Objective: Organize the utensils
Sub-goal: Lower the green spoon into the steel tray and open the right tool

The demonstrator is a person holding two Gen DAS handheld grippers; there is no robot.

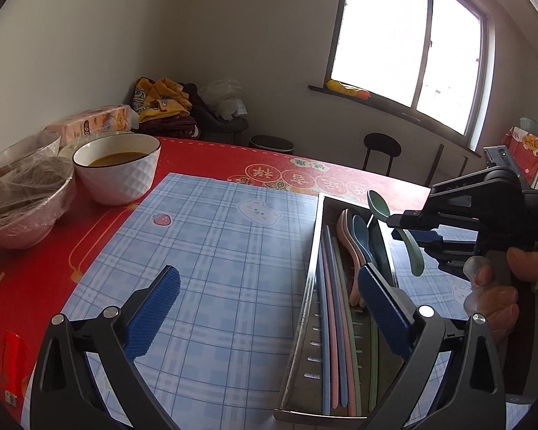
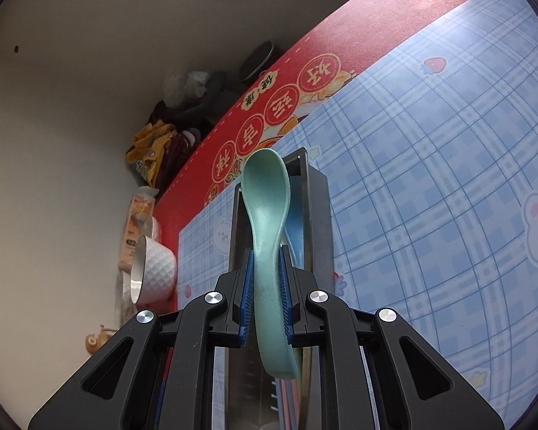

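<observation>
**Green spoon held above the metal tray**

Left wrist view: The left gripper (image 1: 269, 304) stands released, its two blue pads spread wide with nothing between them. Under and ahead of it lies the blue plaid mat (image 1: 211, 251) on the red tablecloth (image 1: 204, 154). The gripper's right finger (image 1: 383, 308) sits in front of the metal tray (image 1: 305, 308), a long steel box that runs away from the gripper. Inside the tray lie long blue, pink and green utensils (image 1: 337, 308) side by side, and beyond that finger a pink spoon (image 1: 344, 225) and a blue spoon (image 1: 362, 233) rest with their bowls toward the far end. To the right of the tray, the right gripper (image 1: 409, 231) reaches in, clenched on a green spoon (image 1: 380, 206) whose bowl stands above the tray's far end. A hand (image 1: 498, 286) grasps that gripper's handle. Far to the left of the left gripper stand a white bowl (image 1: 120, 175) with brown liquid and two bowls covered in plastic film (image 1: 25, 208).

Right wrist view: The right gripper (image 2: 267, 286) is clamped on the green spoon (image 2: 267, 215) at its handle; the bowl points ahead and the handle's end comes back toward the camera. Directly below the spoon runs the metal tray (image 2: 319, 222), with a blue spoon (image 2: 296, 229) showing just to the right of the held one. The plaid mat (image 2: 430, 197) spreads to the gripper's right, and the white bowl (image 2: 154, 268) lies to its left.
</observation>
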